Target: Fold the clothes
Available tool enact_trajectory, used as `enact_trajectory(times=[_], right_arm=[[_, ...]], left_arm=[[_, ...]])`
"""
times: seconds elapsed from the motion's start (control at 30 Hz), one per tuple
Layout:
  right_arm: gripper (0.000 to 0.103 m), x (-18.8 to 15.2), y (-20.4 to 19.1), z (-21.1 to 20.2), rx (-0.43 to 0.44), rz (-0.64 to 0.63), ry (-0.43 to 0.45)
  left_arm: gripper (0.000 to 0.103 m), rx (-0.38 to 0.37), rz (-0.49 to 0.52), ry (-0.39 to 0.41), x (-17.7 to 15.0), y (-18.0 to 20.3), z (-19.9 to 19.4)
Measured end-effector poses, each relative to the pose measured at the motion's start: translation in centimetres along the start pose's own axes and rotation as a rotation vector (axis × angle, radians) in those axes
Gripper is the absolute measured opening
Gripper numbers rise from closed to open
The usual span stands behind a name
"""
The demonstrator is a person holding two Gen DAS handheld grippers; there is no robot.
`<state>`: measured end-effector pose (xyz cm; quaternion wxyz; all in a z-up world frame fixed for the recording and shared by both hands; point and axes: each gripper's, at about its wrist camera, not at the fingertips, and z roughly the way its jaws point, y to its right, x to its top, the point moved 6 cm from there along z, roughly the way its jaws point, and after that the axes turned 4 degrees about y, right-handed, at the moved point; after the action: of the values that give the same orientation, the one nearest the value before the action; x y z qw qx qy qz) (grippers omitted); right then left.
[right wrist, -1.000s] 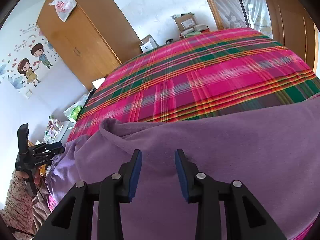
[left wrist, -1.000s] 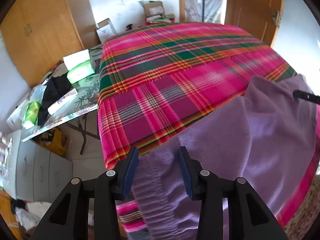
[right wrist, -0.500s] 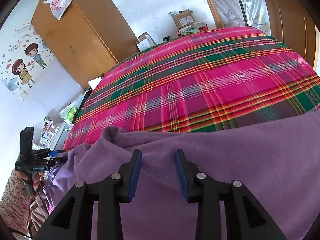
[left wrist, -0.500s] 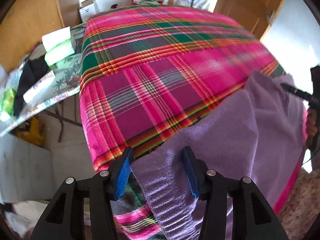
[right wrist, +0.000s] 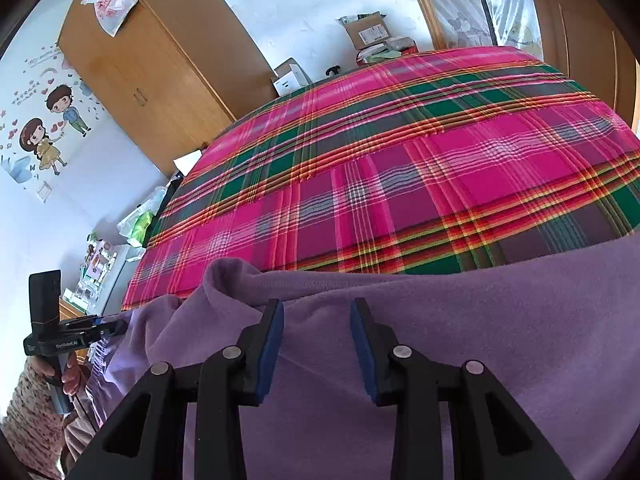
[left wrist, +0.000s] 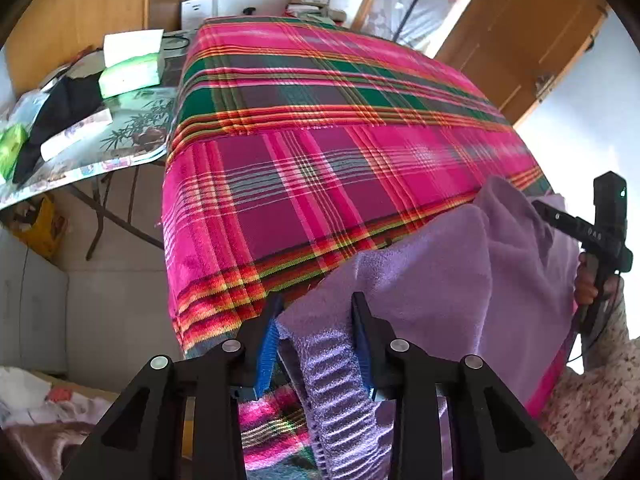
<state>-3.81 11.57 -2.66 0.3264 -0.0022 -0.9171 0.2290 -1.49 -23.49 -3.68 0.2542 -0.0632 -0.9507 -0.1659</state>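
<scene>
A purple fleece garment [left wrist: 432, 280] lies at the near edge of a bed under a pink plaid blanket [left wrist: 320, 152]. My left gripper [left wrist: 316, 336] is open, its jaws either side of the garment's ribbed hem [left wrist: 332, 384], which hangs over the bed edge. My right gripper [right wrist: 316, 340] is open just above the garment [right wrist: 460, 340], beside a raised fold [right wrist: 228, 280]. Each gripper shows in the other's view: the right one [left wrist: 560, 220] at the far right, the left one [right wrist: 108, 326] at the far left.
A side table [left wrist: 132, 140] left of the bed carries boxes, a black cloth and packets. Wooden wardrobes [right wrist: 160, 80] and cardboard boxes [right wrist: 368, 32] stand behind the bed. A wooden door [left wrist: 520, 40] is at the right.
The left gripper has dropped and swung toward the bed edge, with the ribbed hem now between its open jaws. The garment has slid toward the near edge and bunched. Both grippers stay open.
</scene>
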Motion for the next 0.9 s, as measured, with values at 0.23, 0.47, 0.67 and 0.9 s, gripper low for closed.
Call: enact_trajectory(times=[0.23,0.47,0.67,0.9], right_arm=[[0.035,-0.1,0.0,-0.2,0.003,0.015,0.007],[0.035,0.5,-1.2,-0.6,0.006,-0.04,0.031],[0.035,2.1,-3.4,0.9,0.075,-0.178,-0.008],[0.035,3.5,-4.8,4.2,0.254,-0.142,-0.159]], left_arm=[[0.024,0.046,-0.039,0.079,-0.5,0.7,-1.3],[0.022,0.058,-0.132,0.165,-1.3,0.0,-3.3],[0.022,0.065,-0.184,0.144,-1.5,-0.8,-1.9],[0.022,0.066,-0.203,0.138,-1.5,-0.9,-1.6]])
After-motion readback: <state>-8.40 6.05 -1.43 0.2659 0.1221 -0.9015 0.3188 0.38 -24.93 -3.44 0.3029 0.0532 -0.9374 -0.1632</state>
